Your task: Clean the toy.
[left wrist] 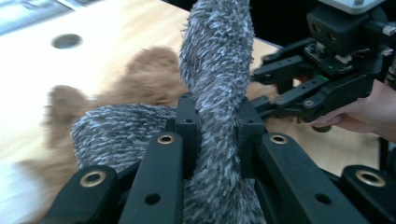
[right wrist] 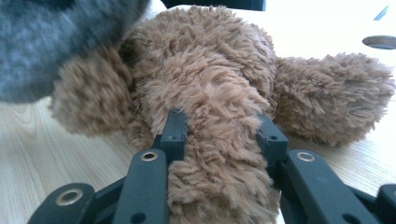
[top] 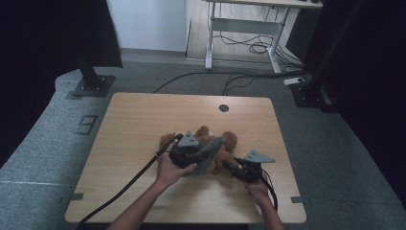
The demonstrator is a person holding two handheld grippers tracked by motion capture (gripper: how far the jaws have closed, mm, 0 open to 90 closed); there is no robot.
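Observation:
A brown plush toy (top: pixel 229 140) lies on its side in the middle of the wooden table (top: pixel 139 120). A grey fuzzy strip of fabric (top: pixel 209 154) drapes across it. My left gripper (top: pixel 205 151) is shut on that grey fabric (left wrist: pixel 215 51), which runs up between the jaws of my left gripper (left wrist: pixel 217 123) over the brown plush (left wrist: pixel 149 79). My right gripper (top: pixel 229 165) is shut on a limb of the plush toy (right wrist: pixel 205 60) from the near right; the limb fills the gap of my right gripper (right wrist: pixel 219 130). The grey fabric (right wrist: pixel 46 42) hangs at upper left there.
A round cable hole (top: pixel 223 108) sits in the table's far edge. Black stands (top: pixel 91 79) rise at both far corners. A white desk frame (top: pixel 244 28) and loose floor cables (top: pixel 239 76) lie beyond. Thick cables trail from both grippers toward the near edge.

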